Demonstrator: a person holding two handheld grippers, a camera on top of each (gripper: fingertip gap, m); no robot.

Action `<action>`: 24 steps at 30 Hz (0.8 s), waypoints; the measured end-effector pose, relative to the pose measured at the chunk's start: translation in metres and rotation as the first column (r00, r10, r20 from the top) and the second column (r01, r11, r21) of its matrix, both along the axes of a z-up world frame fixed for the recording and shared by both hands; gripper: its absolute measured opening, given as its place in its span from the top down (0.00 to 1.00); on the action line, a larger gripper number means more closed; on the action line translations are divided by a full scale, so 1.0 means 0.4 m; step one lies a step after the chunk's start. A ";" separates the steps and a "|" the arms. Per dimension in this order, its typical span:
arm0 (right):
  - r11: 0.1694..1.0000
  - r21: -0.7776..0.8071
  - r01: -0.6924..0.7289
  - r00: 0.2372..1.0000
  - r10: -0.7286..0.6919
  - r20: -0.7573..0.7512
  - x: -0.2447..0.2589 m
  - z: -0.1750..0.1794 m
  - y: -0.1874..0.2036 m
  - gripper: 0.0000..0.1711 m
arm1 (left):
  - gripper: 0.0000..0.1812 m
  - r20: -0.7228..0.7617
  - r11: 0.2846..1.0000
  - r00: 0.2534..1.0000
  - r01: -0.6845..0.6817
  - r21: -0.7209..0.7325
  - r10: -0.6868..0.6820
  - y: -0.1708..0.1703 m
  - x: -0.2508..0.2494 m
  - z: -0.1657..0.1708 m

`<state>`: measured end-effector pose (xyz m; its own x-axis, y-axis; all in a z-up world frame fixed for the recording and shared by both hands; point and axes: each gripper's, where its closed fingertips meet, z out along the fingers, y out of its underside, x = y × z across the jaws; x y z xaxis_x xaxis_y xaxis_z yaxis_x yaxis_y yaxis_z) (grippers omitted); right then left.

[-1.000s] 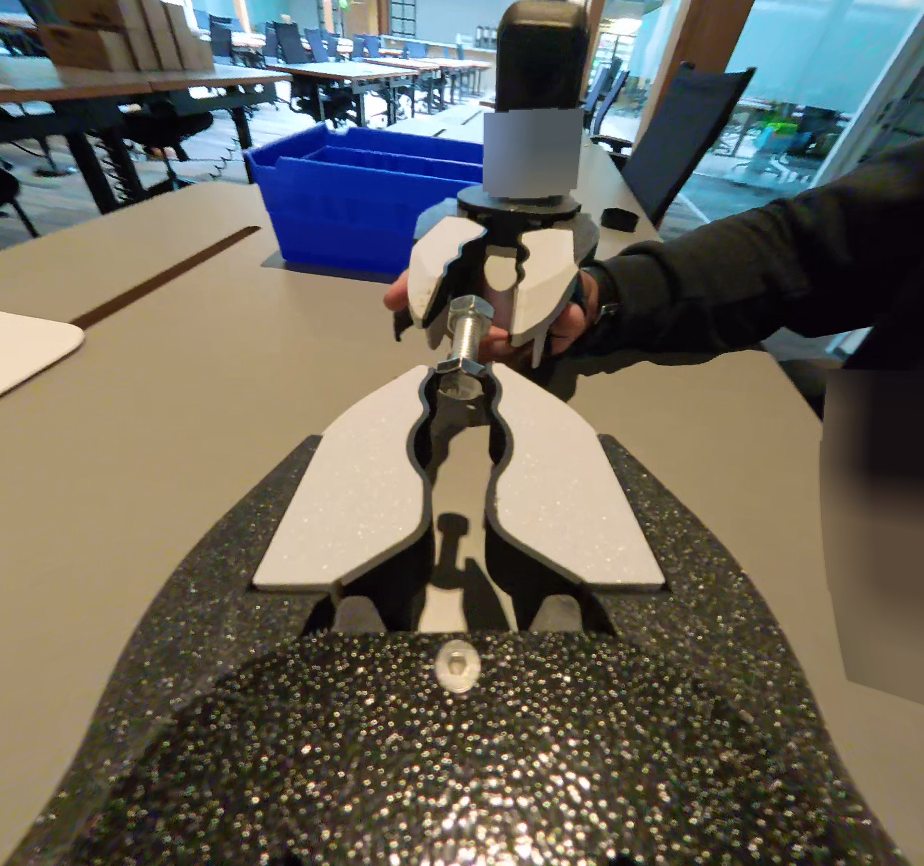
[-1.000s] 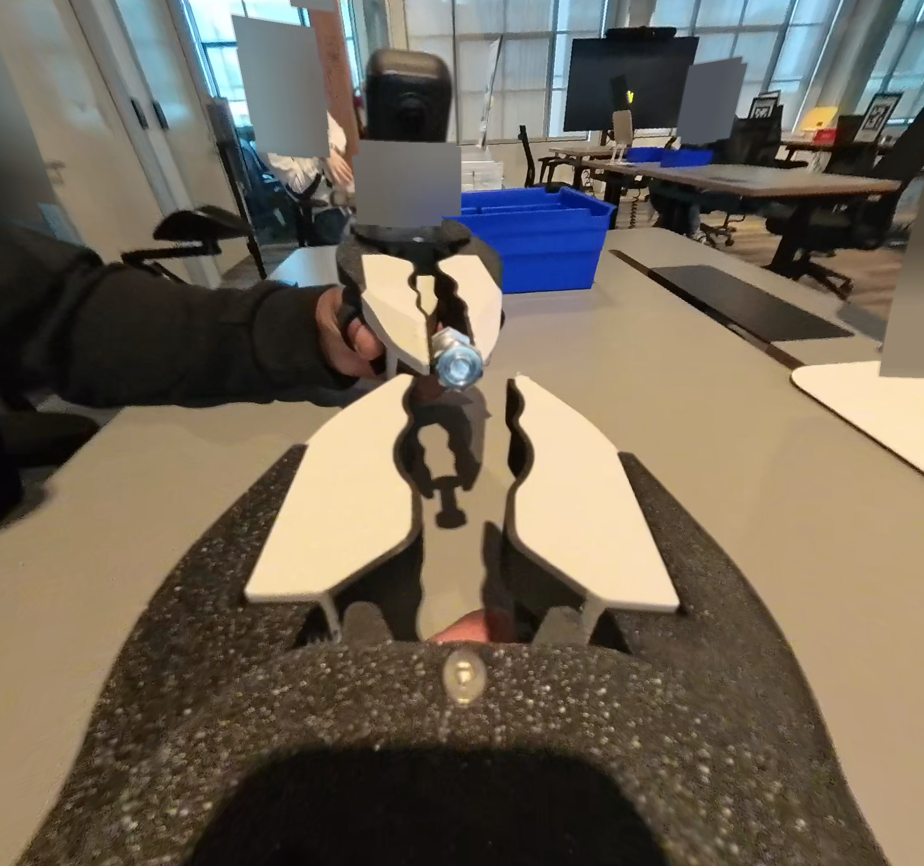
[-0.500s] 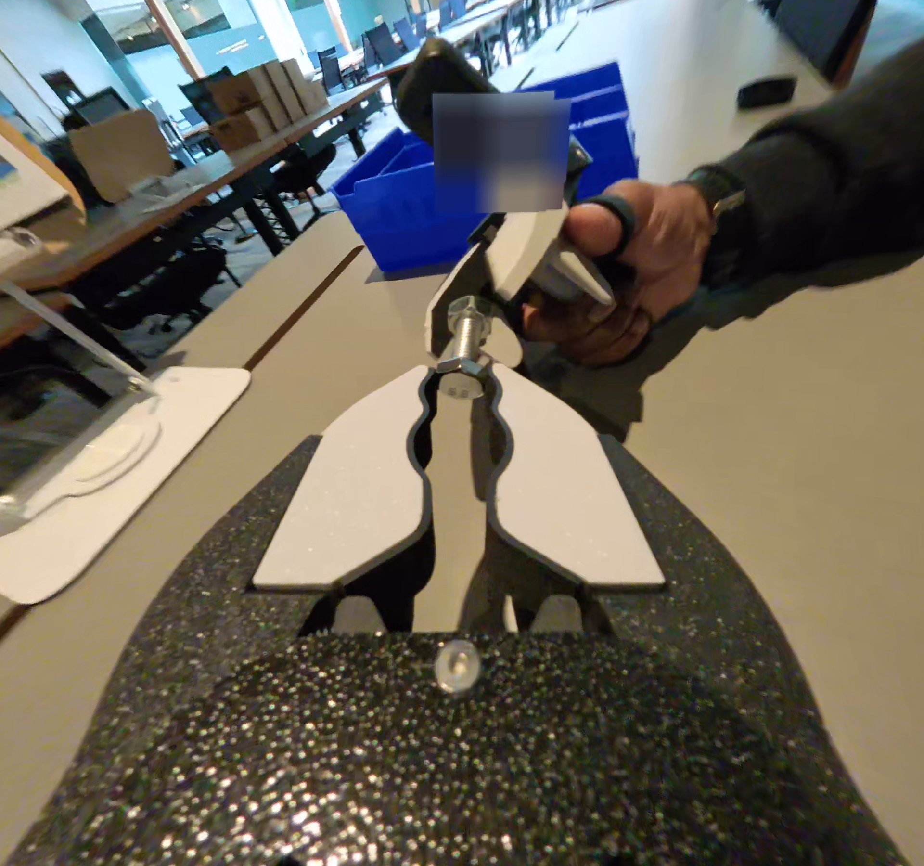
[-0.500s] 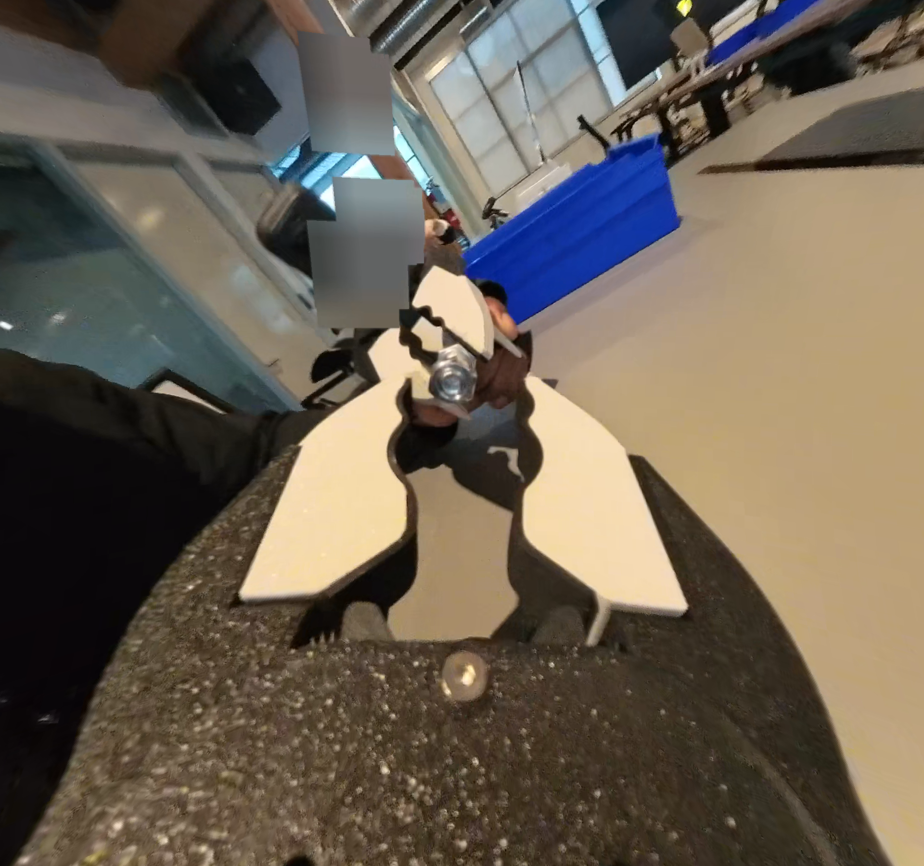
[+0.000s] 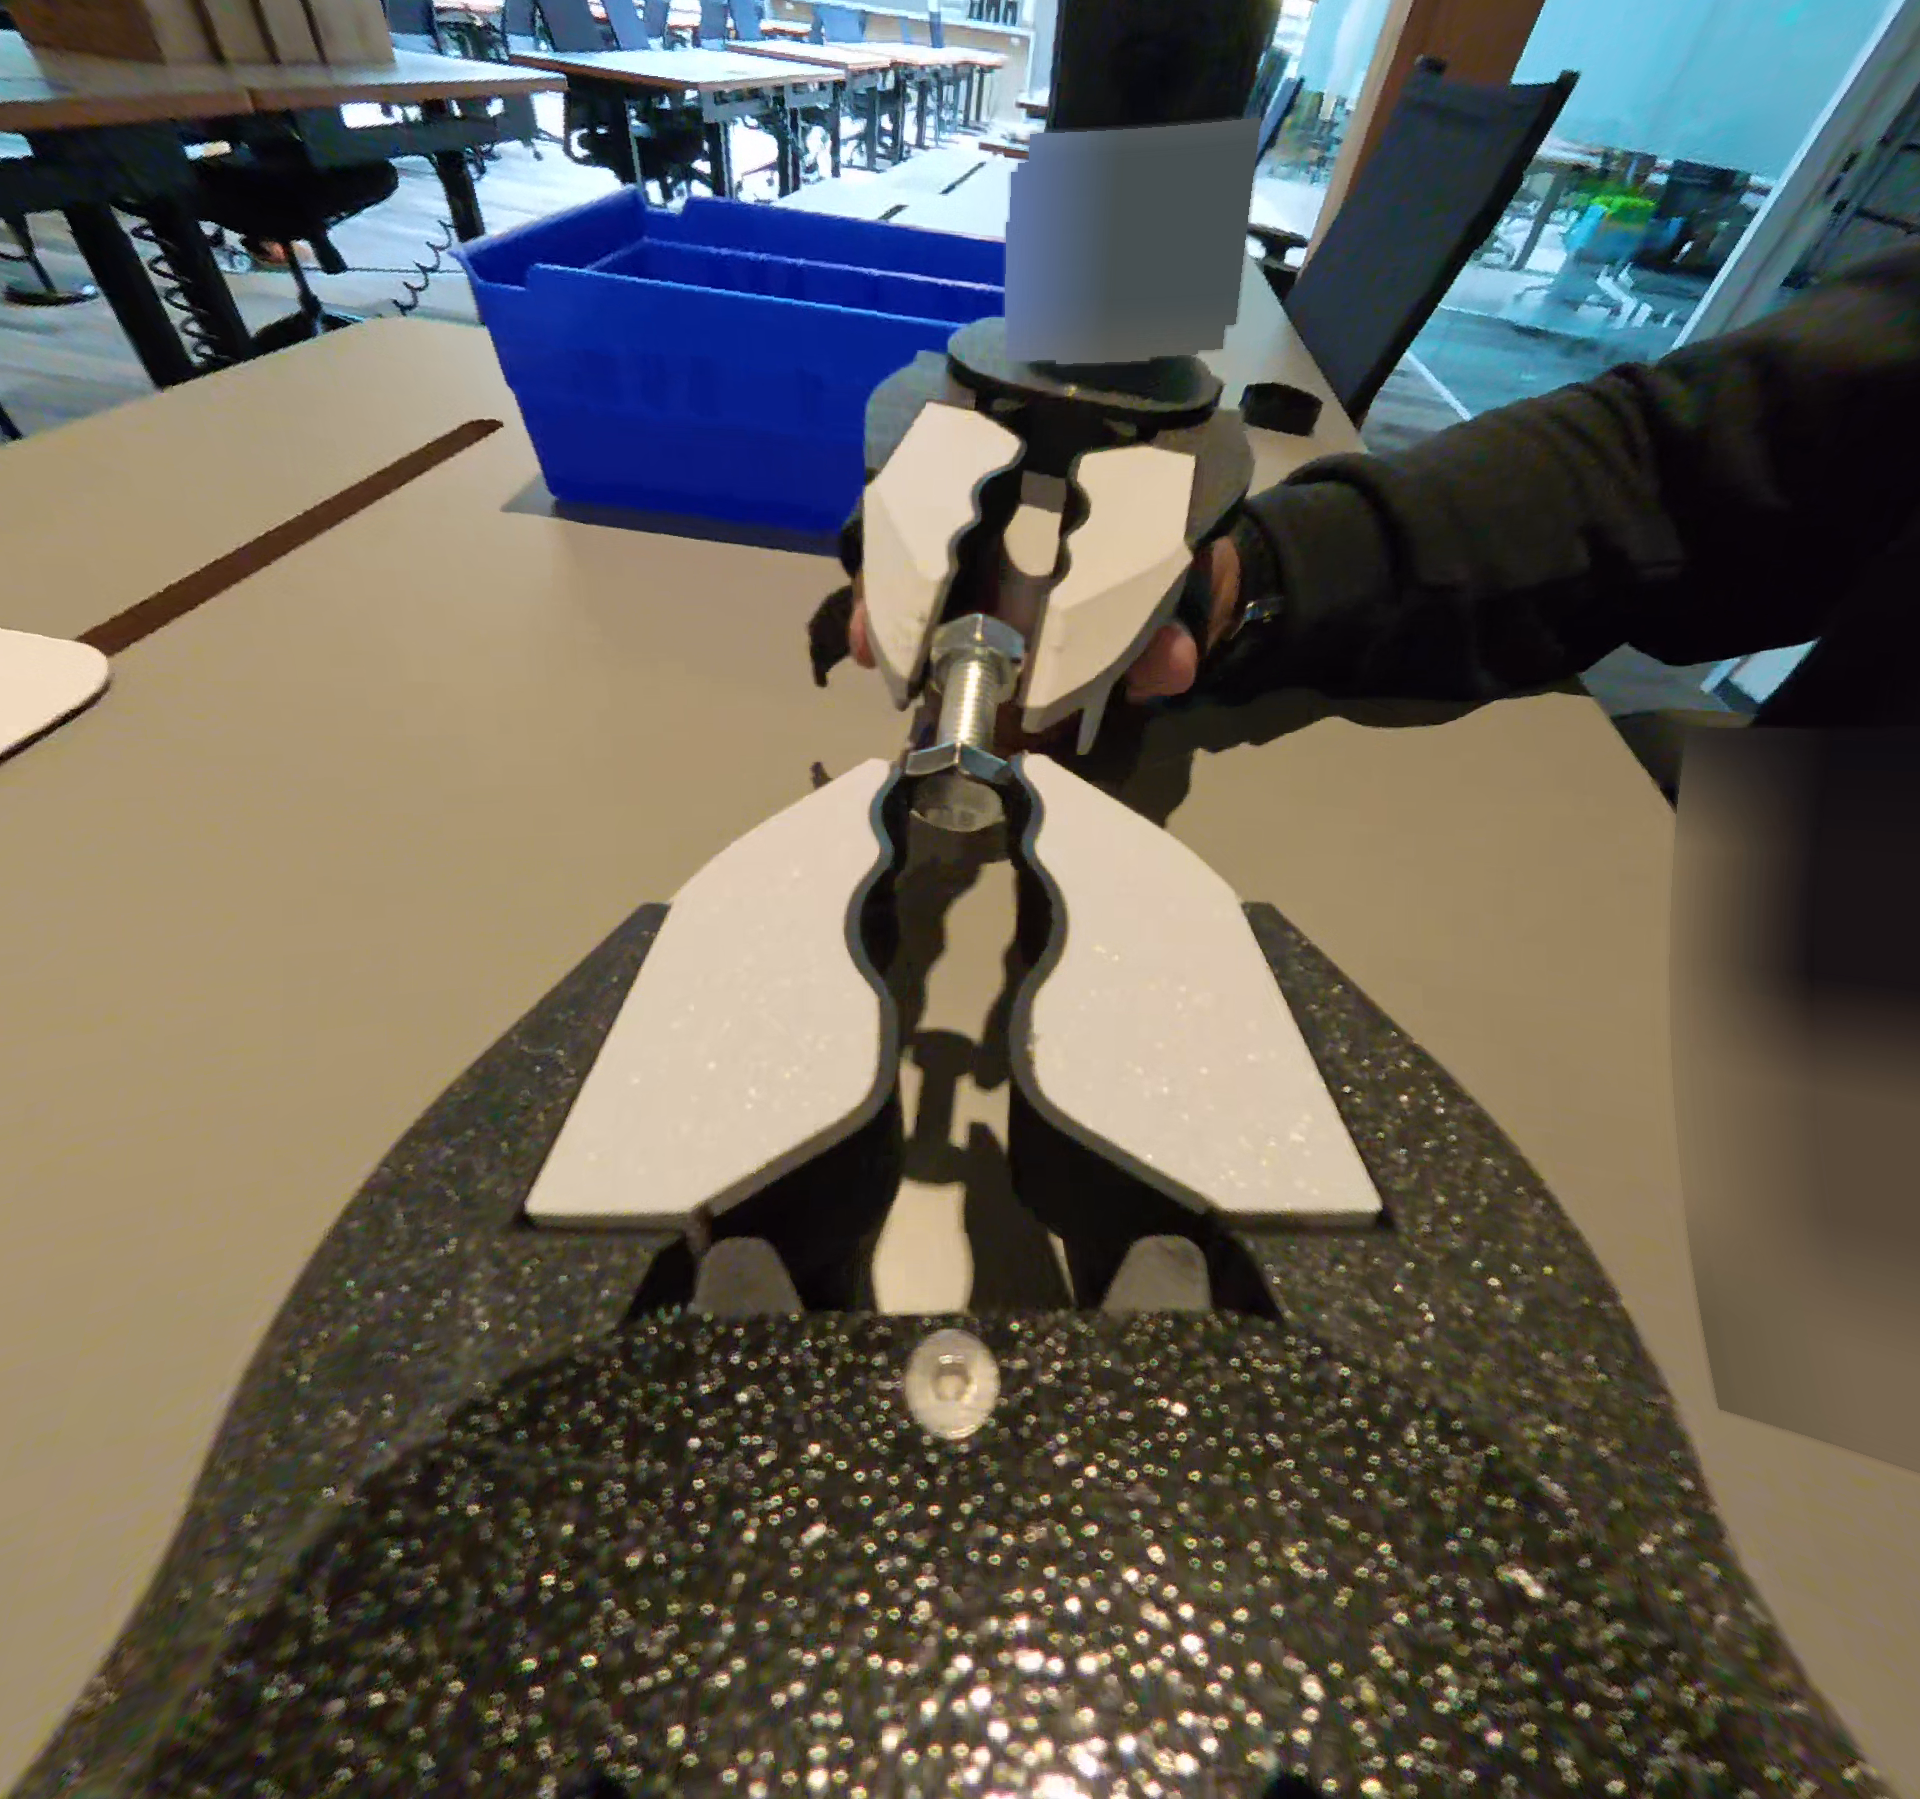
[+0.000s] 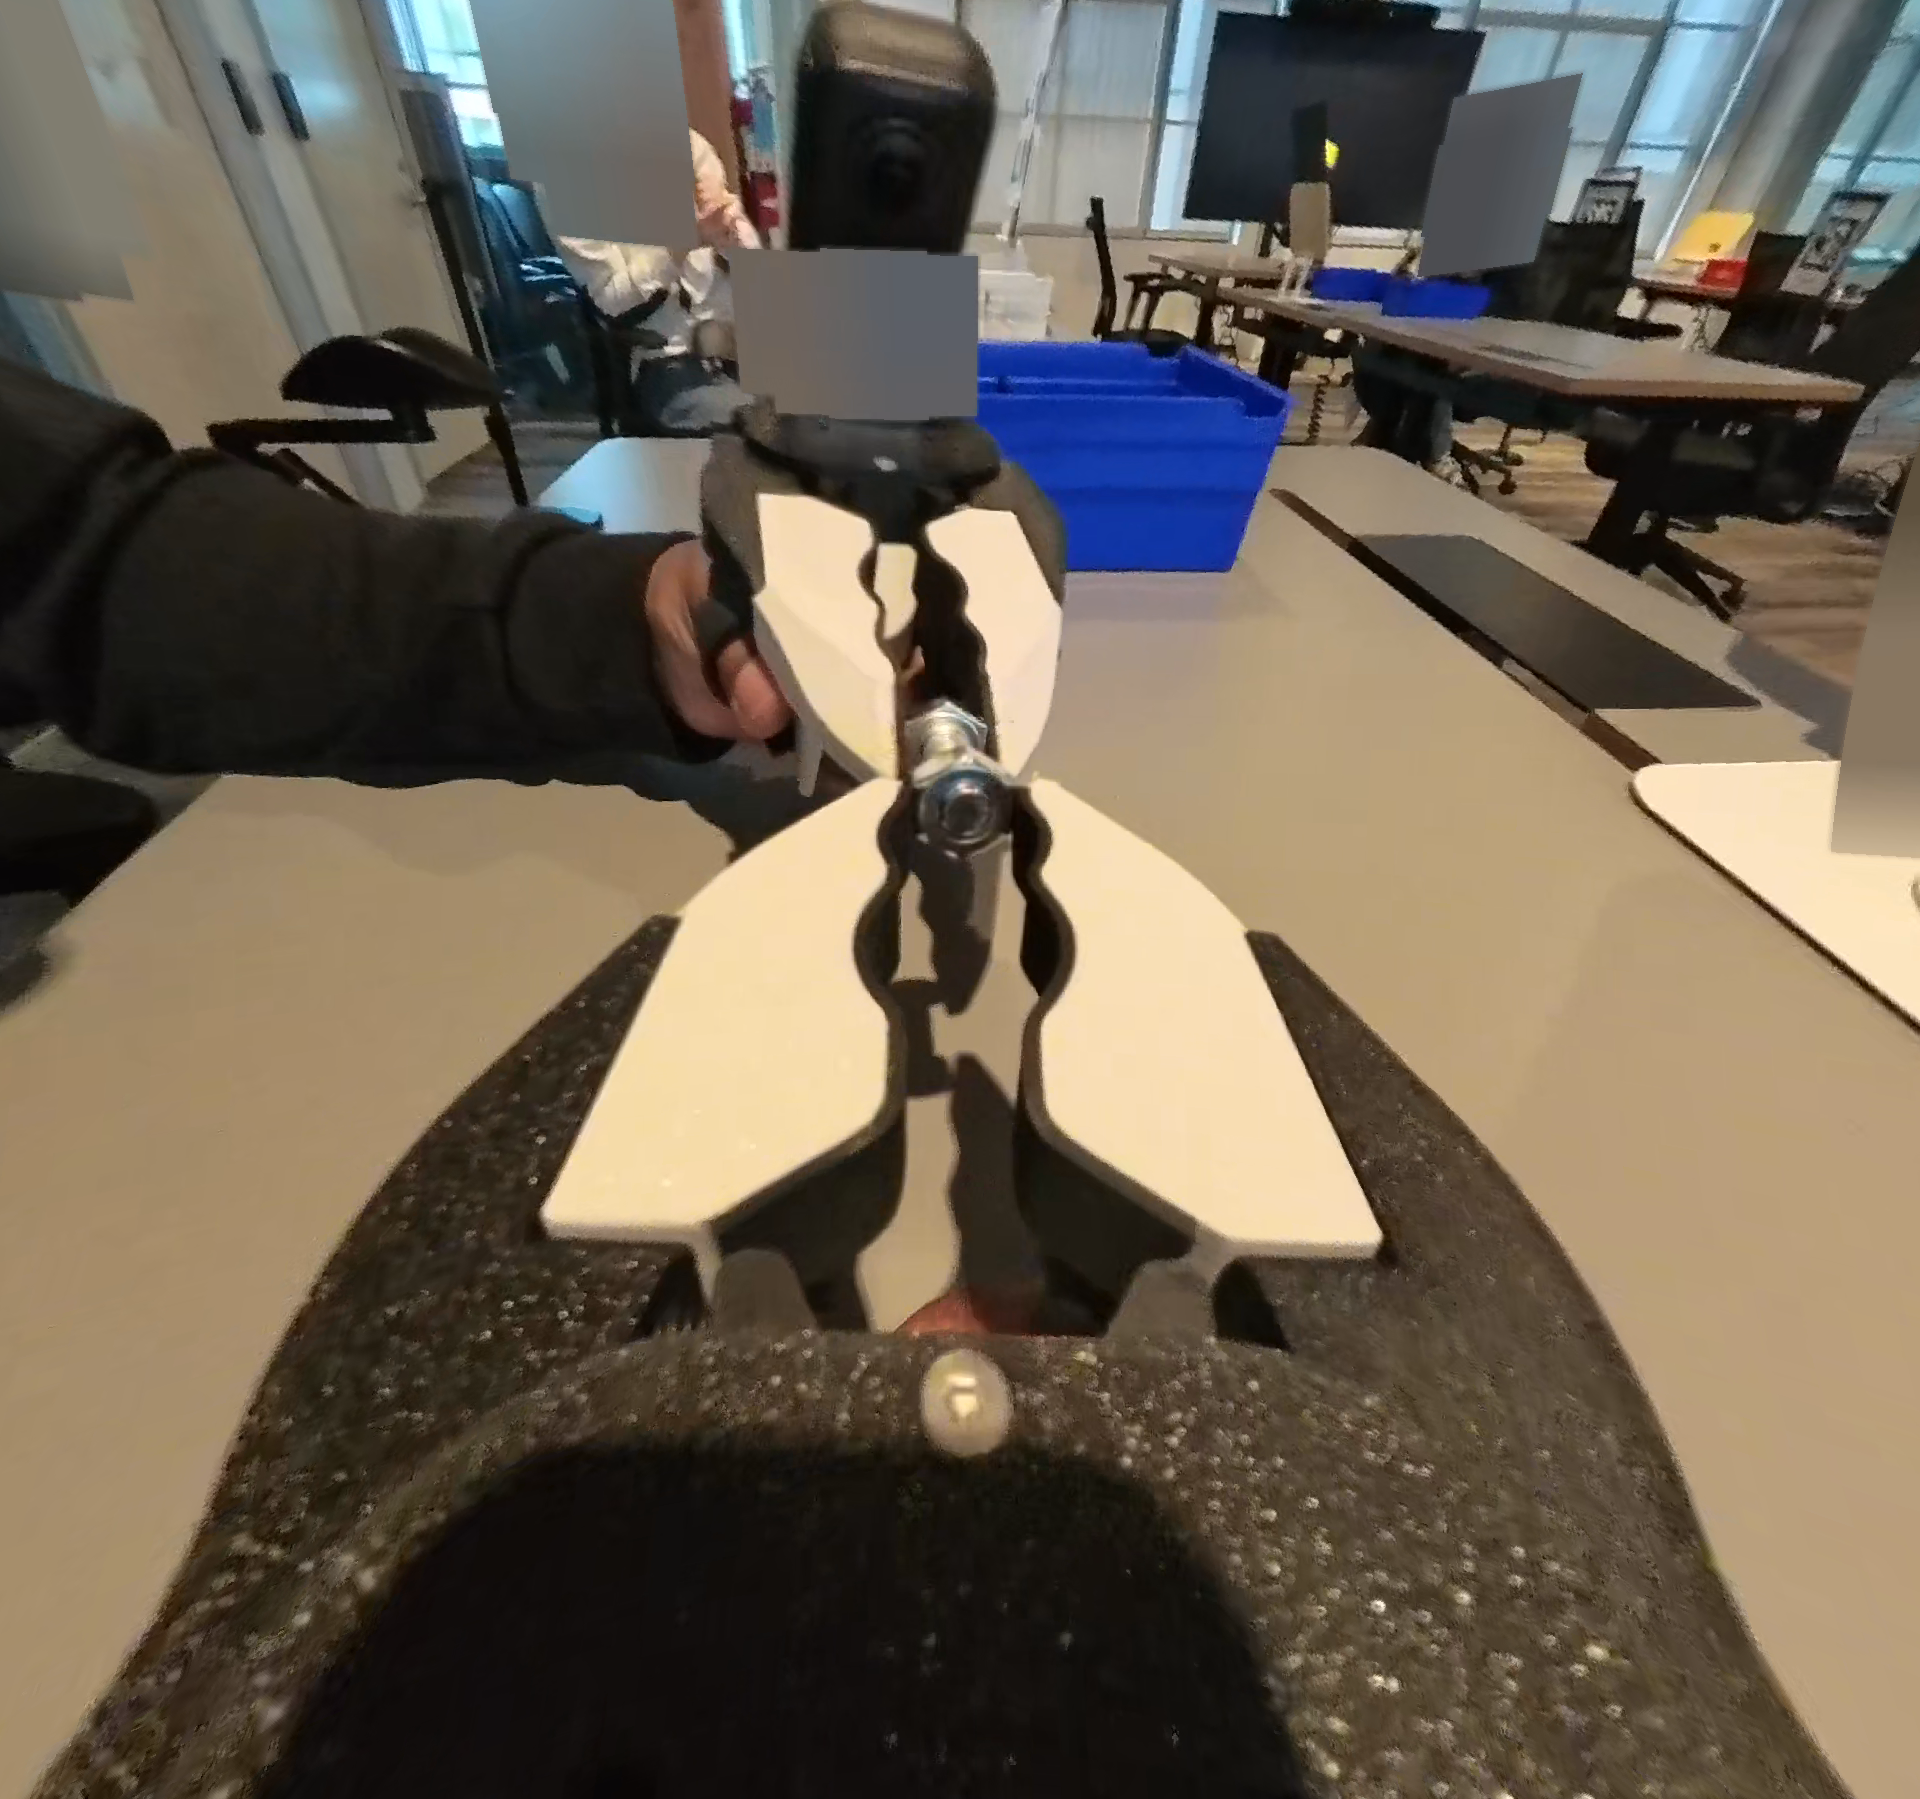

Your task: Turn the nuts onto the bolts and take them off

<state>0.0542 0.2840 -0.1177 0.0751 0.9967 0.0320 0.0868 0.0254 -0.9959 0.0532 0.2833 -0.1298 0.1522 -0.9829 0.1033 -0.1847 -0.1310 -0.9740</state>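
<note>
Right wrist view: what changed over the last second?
The right claw, open a second ago and rolled sideways half a second ago, has levelled out and shut on the bolt head. The left claw also rolled, then came back level. Unchanged: the left claw stays shut on the nut.

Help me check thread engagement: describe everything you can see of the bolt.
The bolt is shiny silver metal, with a threaded shank and hex head. It bridges the two grippers in mid-air: the right gripper is shut on its head, the left gripper on the nut threaded near its other end.
</note>
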 end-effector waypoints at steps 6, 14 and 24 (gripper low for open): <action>0.901 -0.431 -0.041 0.998 0.022 -0.050 -0.007 -0.013 0.021 0.90 | 0.91 -0.163 0.911 0.966 -0.122 0.393 0.200 0.034 -0.011 -0.008; 0.847 -0.511 -0.145 0.980 0.049 -0.195 0.008 0.021 0.030 0.75 | 0.91 -0.041 0.963 0.988 -0.133 0.233 0.147 0.033 -0.020 0.019; 0.985 -0.166 -0.044 0.997 0.033 -0.069 0.001 0.015 0.004 0.89 | 0.91 -0.012 1.000 1.000 -0.018 0.023 0.018 0.005 -0.002 -0.002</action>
<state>0.0548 0.2856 -0.1119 0.0329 0.9898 -0.1387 0.0235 -0.1395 -0.9899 0.0523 0.2851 -0.1305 0.1711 -0.9821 0.0791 -0.1946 -0.1124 -0.9744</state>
